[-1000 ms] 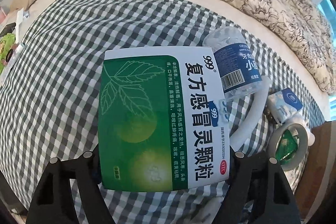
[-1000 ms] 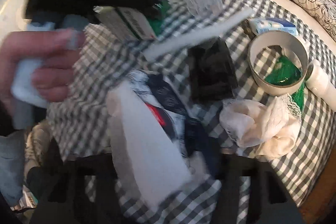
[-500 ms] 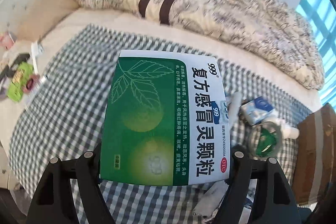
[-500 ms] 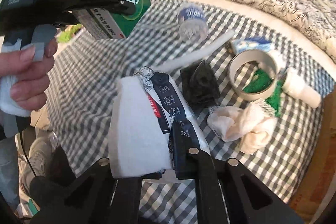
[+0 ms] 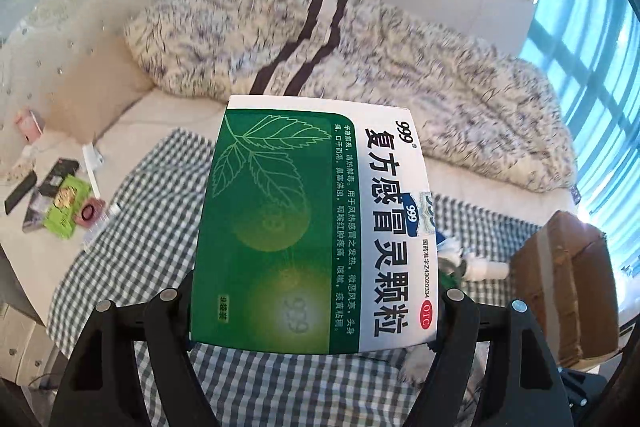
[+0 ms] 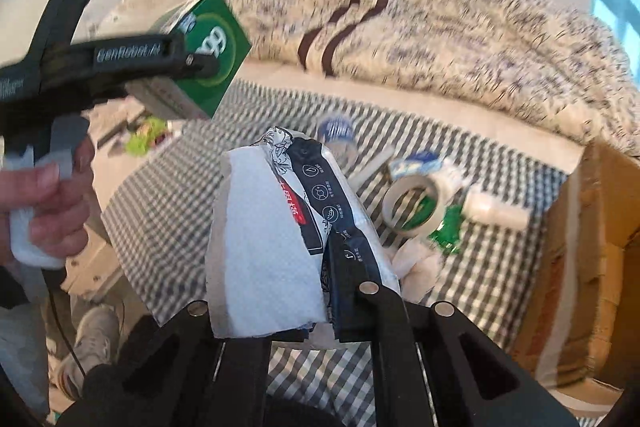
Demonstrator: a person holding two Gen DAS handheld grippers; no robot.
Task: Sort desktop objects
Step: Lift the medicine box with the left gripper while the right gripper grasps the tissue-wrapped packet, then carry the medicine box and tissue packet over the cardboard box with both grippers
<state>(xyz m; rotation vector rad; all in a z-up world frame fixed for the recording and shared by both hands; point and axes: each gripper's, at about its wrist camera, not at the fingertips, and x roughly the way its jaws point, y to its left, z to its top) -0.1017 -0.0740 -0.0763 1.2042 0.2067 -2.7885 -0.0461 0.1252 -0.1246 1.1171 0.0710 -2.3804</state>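
Since the earlier frames both loads have risen further off the gingham-checked cloth [image 5: 160,227] on the bed; more wall and quilt now show behind them. Hidden: the green-and-white cardboard medicine box [image 5: 312,235] fills the left wrist view, covering most of the clutter behind it; only a white cylinder end [image 5: 486,269] peeks out at its right edge. The right wrist view is motion-blurred, small labels unreadable. My left tool [image 5: 312,311] pinches the box by its two side edges, clear of the cloth. My right tool [image 6: 284,307] pinches a soft black-and-white packet of white tissues [image 6: 288,235], also lifted. Below on the cloth: clear plastic bottle [image 6: 338,137], roll of pale tape [image 6: 412,205], crumpled green wrapper [image 6: 448,233]. Brown cardboard carton [image 6: 592,267] stands right of the bed.
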